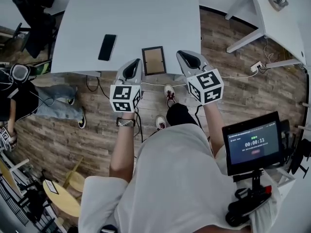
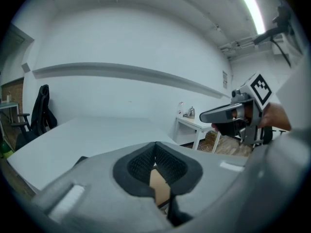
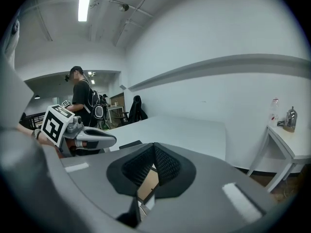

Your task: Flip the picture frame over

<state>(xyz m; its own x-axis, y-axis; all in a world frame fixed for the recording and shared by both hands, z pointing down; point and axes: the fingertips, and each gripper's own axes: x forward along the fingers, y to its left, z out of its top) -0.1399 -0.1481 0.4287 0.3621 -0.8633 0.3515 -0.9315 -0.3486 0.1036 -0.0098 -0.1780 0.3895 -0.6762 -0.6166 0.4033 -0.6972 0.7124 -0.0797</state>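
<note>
Far left on the grey desk (image 1: 131,13) lies a black phone (image 1: 107,47), flat and well apart from everything else. My left forearm reaches toward the desk's near edge, a wristwatch (image 1: 126,123) on it. The left tongs (image 1: 138,62) point forward and a little down. Their pads are pressed together tip to tip, with nothing pinched between them (through the slit under the pads I see only a strip of brown lying beyond).

The picture frame (image 1: 153,60) lies flat on the desk close to that near edge, with a brown panel inside a dark border facing up. In the head view it sits between my two tongs. The left tip is just beside the frame's left side; whether it touches I can't tell from overhead.

The right tongs (image 1: 181,53) hang just off the frame's right side, tilted much like the left ones. Their pads also meet at the tip and hold nothing. Further right, near my elbow, a small screen (image 1: 254,142) on a mount shows a timer.
</note>
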